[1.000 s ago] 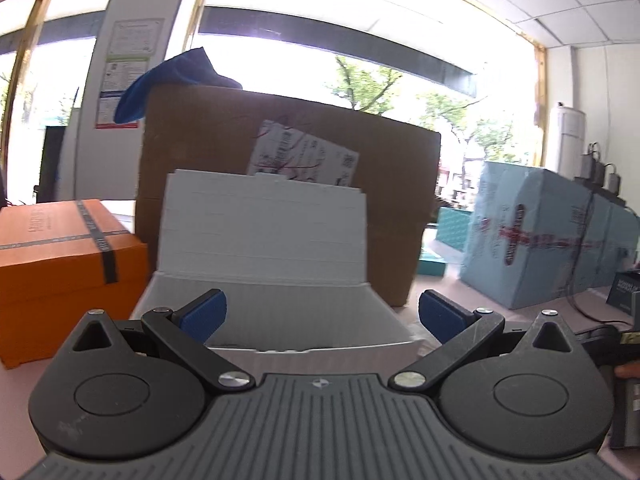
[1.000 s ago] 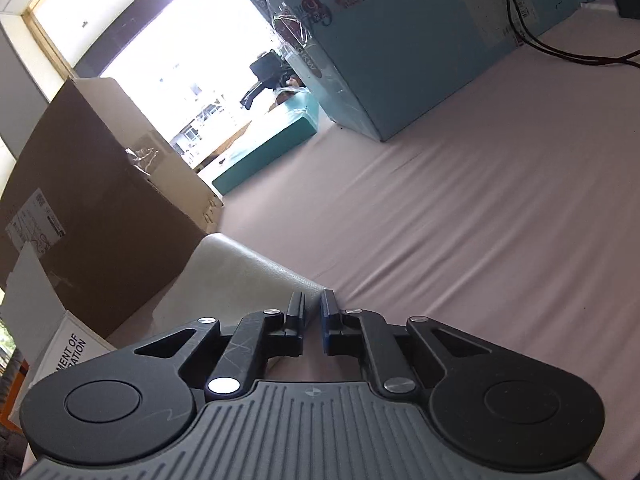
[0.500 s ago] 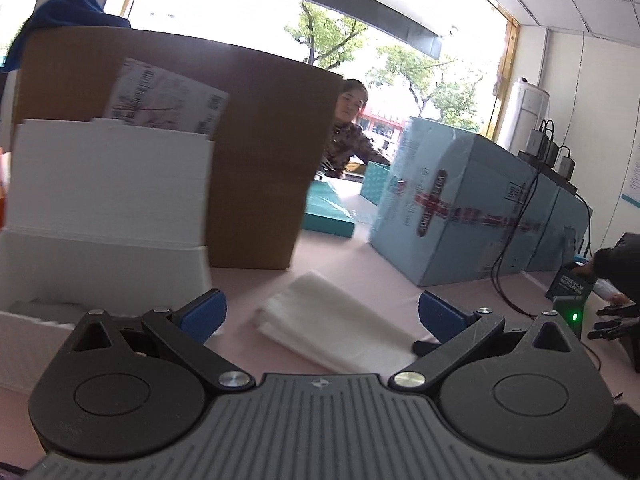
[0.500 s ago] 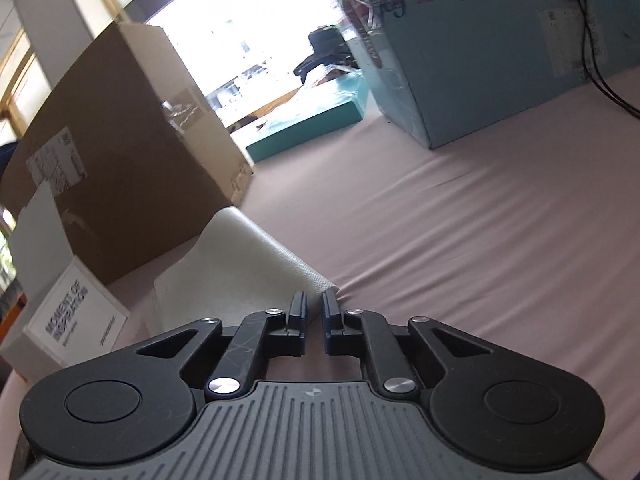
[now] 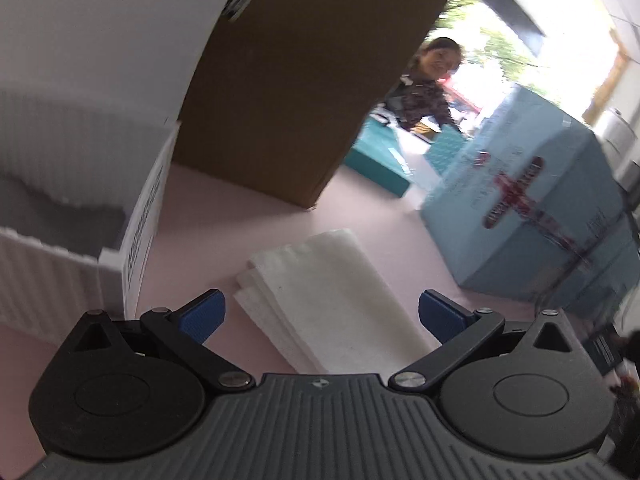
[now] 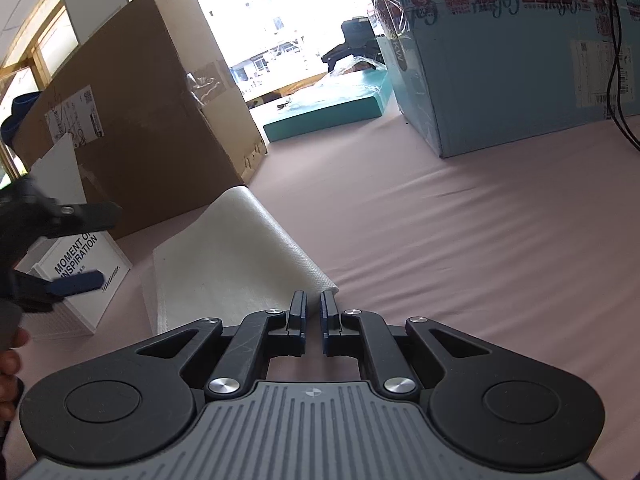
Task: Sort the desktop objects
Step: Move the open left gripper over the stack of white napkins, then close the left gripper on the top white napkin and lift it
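A folded stack of white sheets [image 5: 332, 304] lies flat on the pink table cover. My left gripper [image 5: 320, 316] hovers open just above its near end, blue pads wide apart with nothing between them. In the right wrist view the same white sheets [image 6: 224, 264] lie ahead and to the left. My right gripper [image 6: 313, 304] is shut, with only a thin gap and nothing held, its tips by the sheets' near right corner. The left gripper [image 6: 86, 250] shows open at the left edge. An open white box [image 5: 60, 208] stands left of the sheets, lettered on its side [image 6: 80, 276].
A tall brown cardboard box [image 6: 132, 120] stands behind the white box. A large light-blue carton [image 6: 512, 60] with black cables and a flat teal box [image 6: 328, 112] sit farther back. A person [image 5: 428, 84] is behind the table. A pink cloth [image 6: 460, 248] covers the table to the right.
My left gripper swung right from the white box and dropped over the white sheets, still open. The right gripper stayed shut and drew back; the left gripper now shows in its view.
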`<state>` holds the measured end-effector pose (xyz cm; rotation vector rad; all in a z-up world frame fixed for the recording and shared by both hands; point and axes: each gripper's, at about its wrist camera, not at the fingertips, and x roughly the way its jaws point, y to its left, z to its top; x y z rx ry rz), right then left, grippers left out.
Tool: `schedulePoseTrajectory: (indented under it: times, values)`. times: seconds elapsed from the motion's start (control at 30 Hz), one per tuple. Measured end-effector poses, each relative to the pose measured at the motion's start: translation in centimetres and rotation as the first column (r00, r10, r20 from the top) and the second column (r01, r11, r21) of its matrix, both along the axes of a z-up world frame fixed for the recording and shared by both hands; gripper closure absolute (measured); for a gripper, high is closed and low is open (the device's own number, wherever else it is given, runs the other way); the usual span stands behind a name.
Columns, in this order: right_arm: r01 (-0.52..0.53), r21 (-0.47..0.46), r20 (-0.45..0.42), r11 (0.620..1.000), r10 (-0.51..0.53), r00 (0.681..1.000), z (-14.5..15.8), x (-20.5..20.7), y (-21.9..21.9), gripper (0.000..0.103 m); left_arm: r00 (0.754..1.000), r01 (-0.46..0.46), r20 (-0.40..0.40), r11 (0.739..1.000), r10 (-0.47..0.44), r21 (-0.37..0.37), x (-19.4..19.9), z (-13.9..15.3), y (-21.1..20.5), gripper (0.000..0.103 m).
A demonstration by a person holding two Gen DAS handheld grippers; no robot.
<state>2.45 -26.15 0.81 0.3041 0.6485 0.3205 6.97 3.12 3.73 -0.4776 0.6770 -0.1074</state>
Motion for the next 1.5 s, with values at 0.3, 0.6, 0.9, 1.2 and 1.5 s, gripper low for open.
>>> schedulePoseTrajectory:
  times: [0.3, 0.6, 0.9, 1.2, 1.5]
  values:
    - [0.011, -0.008, -0.004, 1.000, -0.011, 1.000, 0.1, -0.4, 0.1, 0.097, 0.990, 0.110, -0.077, 0.988, -0.119, -0.112, 0.9, -1.4, -1.3, 0.000]
    - [0.018, 0.005, -0.015, 1.000, -0.018, 1.000, 0.1, -0.4, 0.0, 0.097, 0.997, 0.044, -0.074, 0.977, -0.029, 0.209, 4.3, -0.5, -4.4, 0.000]
    - [0.000, 0.044, -0.018, 0.999, 0.001, 1.000, 0.2, -0.5, 0.2, 0.079, 0.992, 0.094, -0.119, 0.916, -0.051, 0.390, 6.1, -2.8, -6.4, 0.000]
    - [-0.067, 0.258, -0.025, 0.964, 0.076, 0.997, -0.5, 0.4, -0.9, 0.033, 0.977, 0.176, -0.144, 0.978, -0.159, 0.115, 5.8, -1.8, -5.1, 0.000]
    - [-0.042, 0.328, -0.036, 0.944, 0.057, 0.998, -0.7, 0.5, -1.7, 0.034, 0.965, 0.211, -0.154, 0.977, -0.212, -0.025, 5.0, -1.7, -5.1, 0.001]
